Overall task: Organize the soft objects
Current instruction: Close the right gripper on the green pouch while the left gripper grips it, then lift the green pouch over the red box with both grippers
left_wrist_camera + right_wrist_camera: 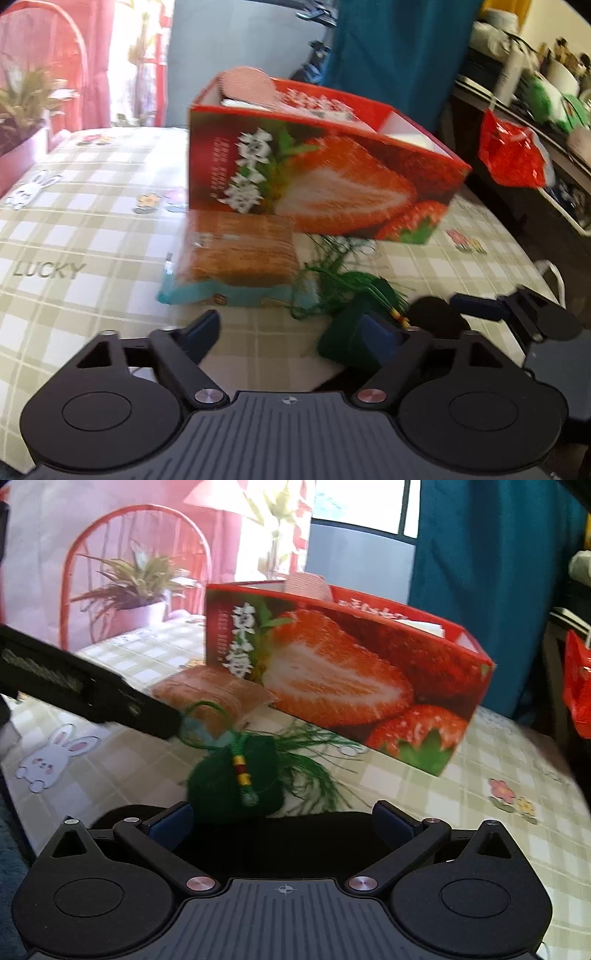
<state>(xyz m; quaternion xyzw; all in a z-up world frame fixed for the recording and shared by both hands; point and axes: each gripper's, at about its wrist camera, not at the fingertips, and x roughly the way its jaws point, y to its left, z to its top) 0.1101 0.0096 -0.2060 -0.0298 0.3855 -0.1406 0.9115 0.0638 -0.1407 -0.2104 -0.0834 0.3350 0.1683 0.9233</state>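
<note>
Green and tasselled, the sachet [236, 779] lies on the checked worktop [74, 236], just ahead of the right tongs [282, 818], whose jaws stand spread and empty. The left tongs [291, 332] are spread too, one pad right at the sachet but not pinching it. The wrapped cake [236, 254] rests against the strawberry box [314, 177]. Looks like the pickup stage: next, one pair must straddle the sachet, squeeze gently, and lift it over the box's rim.
</note>
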